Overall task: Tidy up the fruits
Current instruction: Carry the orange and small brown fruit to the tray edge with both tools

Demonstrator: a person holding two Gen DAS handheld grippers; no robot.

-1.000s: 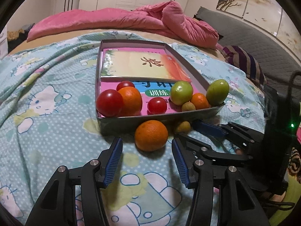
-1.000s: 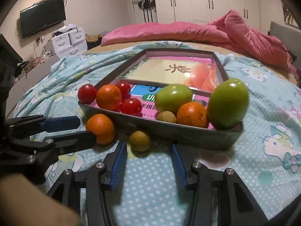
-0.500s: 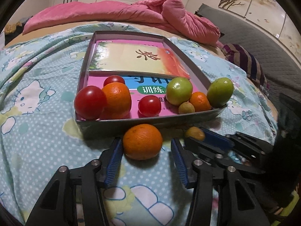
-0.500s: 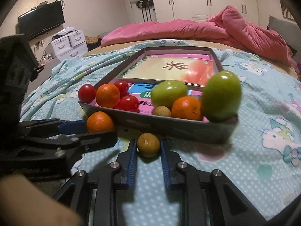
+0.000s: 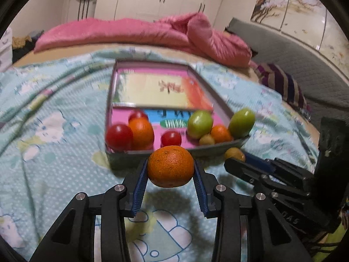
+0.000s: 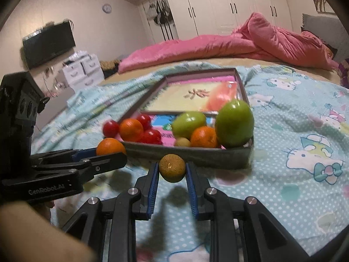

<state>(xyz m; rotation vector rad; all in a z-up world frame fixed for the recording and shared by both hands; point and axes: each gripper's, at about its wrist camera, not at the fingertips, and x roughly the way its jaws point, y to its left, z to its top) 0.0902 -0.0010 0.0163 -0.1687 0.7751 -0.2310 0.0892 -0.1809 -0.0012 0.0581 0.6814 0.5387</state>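
In the left wrist view, the left gripper (image 5: 171, 179) holds an orange (image 5: 170, 166) between its blue pads. Its jaws have just been closing, and now they press on both sides of the fruit. The orange is in the lower centre of the frame, and its dark shadow lies on the bed sheet (image 5: 54, 152) below it, apart from the fruit.

In the right wrist view, the right gripper (image 6: 171, 176) has its jaws narrow around a small yellow-green fruit (image 6: 172, 168), which sits in the centre of the frame, just in front of the near wall of the tray (image 6: 196, 155). Its shadow also falls on the sheet below it.

The grey tray lies on the bed in the middle of both views. Inside, near its front wall, there are red tomatoes (image 5: 119, 137), two more oranges (image 5: 140, 133), a round green fruit (image 5: 200, 124) and a small yellowish fruit (image 5: 206, 140). A bigger green fruit (image 6: 234, 123) rests at the front right corner of the tray. The far part of the tray holds a printed book (image 5: 157, 89).

A pink quilt (image 6: 218, 45) lies across the upper part of the frames.
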